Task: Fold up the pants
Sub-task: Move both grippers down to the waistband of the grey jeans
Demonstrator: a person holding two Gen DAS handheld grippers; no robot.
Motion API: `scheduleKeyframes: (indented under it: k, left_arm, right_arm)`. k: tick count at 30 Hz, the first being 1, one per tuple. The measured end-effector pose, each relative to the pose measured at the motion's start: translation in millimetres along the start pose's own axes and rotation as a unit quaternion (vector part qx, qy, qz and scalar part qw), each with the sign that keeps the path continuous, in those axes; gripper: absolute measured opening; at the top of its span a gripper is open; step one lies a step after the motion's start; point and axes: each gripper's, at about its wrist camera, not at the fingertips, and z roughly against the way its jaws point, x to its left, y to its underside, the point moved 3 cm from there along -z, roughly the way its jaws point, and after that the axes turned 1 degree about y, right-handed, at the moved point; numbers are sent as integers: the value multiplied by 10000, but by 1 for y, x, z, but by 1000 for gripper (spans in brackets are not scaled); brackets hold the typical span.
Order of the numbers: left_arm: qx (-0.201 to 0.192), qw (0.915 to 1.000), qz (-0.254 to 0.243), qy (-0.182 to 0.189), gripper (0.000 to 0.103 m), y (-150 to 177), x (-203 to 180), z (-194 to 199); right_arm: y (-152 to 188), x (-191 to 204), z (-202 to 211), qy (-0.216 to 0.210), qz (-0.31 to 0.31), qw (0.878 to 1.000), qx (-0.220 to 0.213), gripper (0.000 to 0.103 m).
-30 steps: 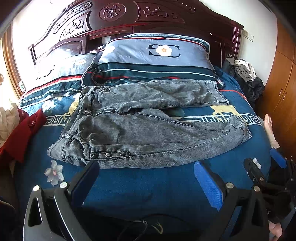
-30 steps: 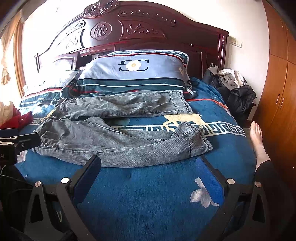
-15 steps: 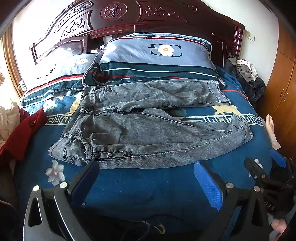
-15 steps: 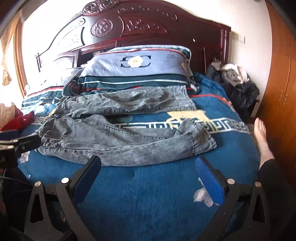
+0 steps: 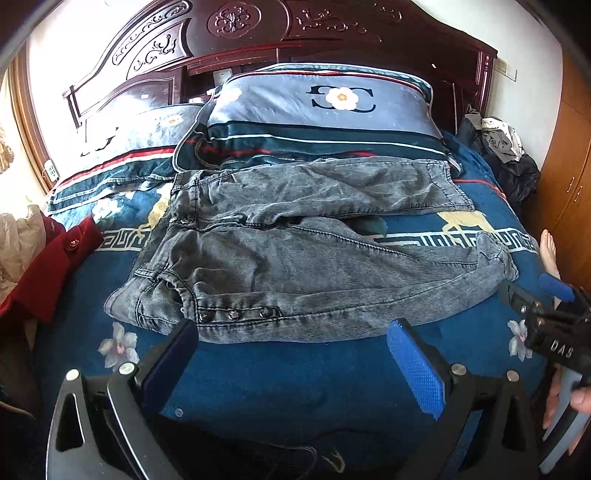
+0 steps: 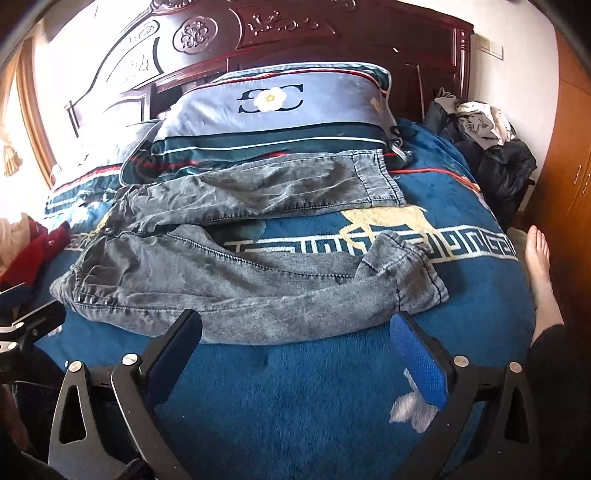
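Note:
Grey washed denim pants [image 5: 295, 258] [image 6: 240, 269] lie spread across a blue patterned blanket, waistband to the left, both legs running right. The far leg rests against the pillow; the near leg ends in a rumpled cuff [image 6: 410, 273]. My left gripper [image 5: 291, 339] is open just short of the waistband's near edge, by the row of studs. My right gripper [image 6: 295, 328] is open too, its fingers at the near leg's front edge, nothing held. In the left wrist view, the right gripper [image 5: 554, 317] shows at the right edge.
A large blue-grey pillow [image 5: 325, 107] and a carved dark headboard [image 5: 258, 33] stand behind the pants. A red garment [image 5: 48, 258] lies at the left. A pile of dark clothes [image 6: 491, 147] sits at the right, beside a wooden wardrobe [image 6: 569, 155]. A bare foot [image 6: 539, 266] rests right.
Both grippers have moved forward toward the pants, the right one more, so the near leg now sits right at its fingertips. The pants have not moved.

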Motion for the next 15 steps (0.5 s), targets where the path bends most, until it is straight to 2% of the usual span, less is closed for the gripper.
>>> scheduleKeyframes:
  k: [15]
  left_arm:
    - [-21,9995,127,-293,103,-27,37,-25]
  right_arm:
    - [-65,16,-24,-188,290,9992,-177,102]
